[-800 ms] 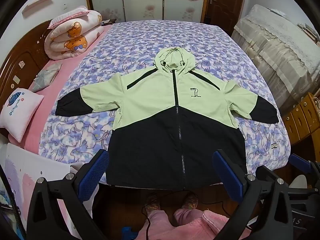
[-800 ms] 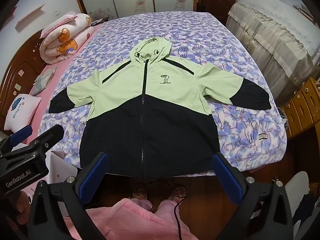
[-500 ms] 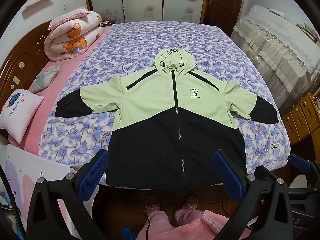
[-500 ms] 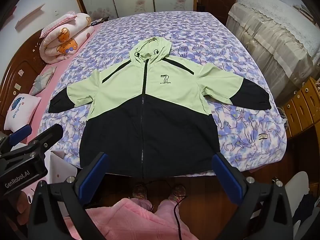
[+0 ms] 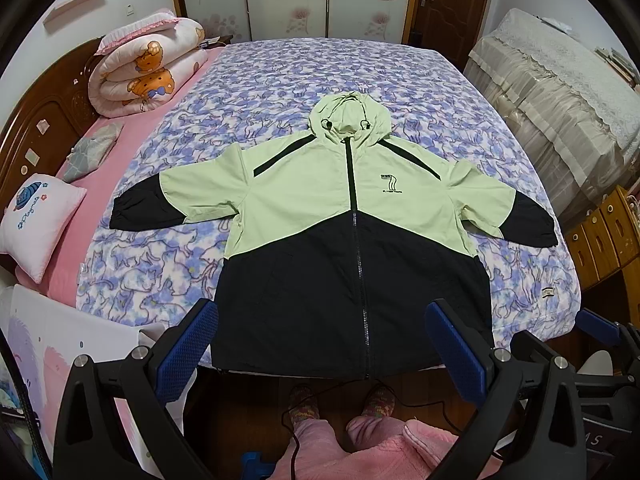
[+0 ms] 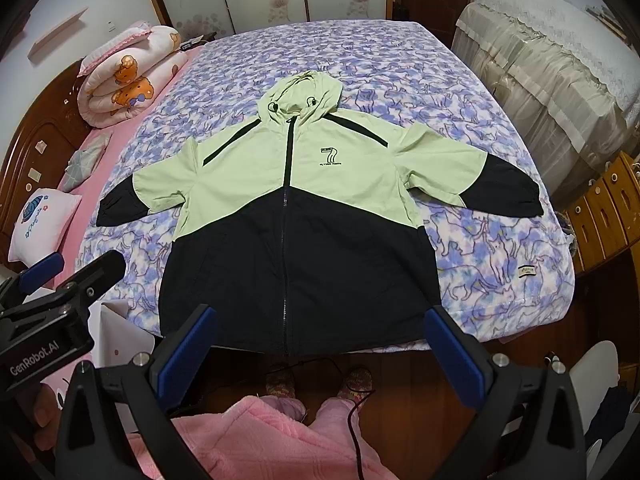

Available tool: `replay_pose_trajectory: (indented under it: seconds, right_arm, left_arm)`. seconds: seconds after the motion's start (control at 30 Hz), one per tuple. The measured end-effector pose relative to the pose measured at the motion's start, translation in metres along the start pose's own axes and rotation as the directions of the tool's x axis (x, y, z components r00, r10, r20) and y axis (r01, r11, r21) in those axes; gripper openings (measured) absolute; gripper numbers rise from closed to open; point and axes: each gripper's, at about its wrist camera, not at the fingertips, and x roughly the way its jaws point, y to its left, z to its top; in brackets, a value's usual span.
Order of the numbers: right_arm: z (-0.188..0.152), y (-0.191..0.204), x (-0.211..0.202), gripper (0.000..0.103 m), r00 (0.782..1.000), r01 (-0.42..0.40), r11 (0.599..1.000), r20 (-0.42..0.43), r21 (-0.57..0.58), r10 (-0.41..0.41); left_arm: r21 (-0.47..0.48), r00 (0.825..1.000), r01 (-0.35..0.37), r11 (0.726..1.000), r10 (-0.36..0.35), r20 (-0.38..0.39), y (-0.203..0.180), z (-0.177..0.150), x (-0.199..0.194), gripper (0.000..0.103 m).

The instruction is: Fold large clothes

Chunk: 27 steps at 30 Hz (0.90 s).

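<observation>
Bed (image 5: 280, 80) with purple cat-print blanket, pink sheet along left edge; rolled quilt (image 5: 140, 76) and pillow (image 5: 38, 220) by wooden headboard at left. Wardrobe doors behind, covered furniture at right.

Jacket (image 5: 352, 240) flat on bed, front up, zipped; hood toward far side, black hem at near edge, sleeves spread sideways. Long axis near-to-far.

Left gripper (image 5: 322, 344) held above near edge over hem, fingers wide, nothing between. Right gripper (image 6: 320, 344) likewise, fingers wide, empty, just beside left.
</observation>
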Motion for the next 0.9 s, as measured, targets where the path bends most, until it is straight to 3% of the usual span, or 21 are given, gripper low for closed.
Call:
replay_pose_trajectory:
  seconds: [0.53,0.9]
  right_arm:
    - [0.005,-0.007,0.003,0.103,1.000,-0.002,1.000,-0.003,-0.001,0.002]
    - [0.009,-0.008,0.005,0.103,1.000,-0.012,1.000,-0.005,-0.017,0.012]
  left_arm:
    - [-0.003,1.000,0.001,1.000,-0.001,-0.002,0.000,-0.003,0.003,0.103]
    - [-0.045,1.000,-0.028,0.999,0.028,-0.014,-0.023,0.003,0.008,0.103]
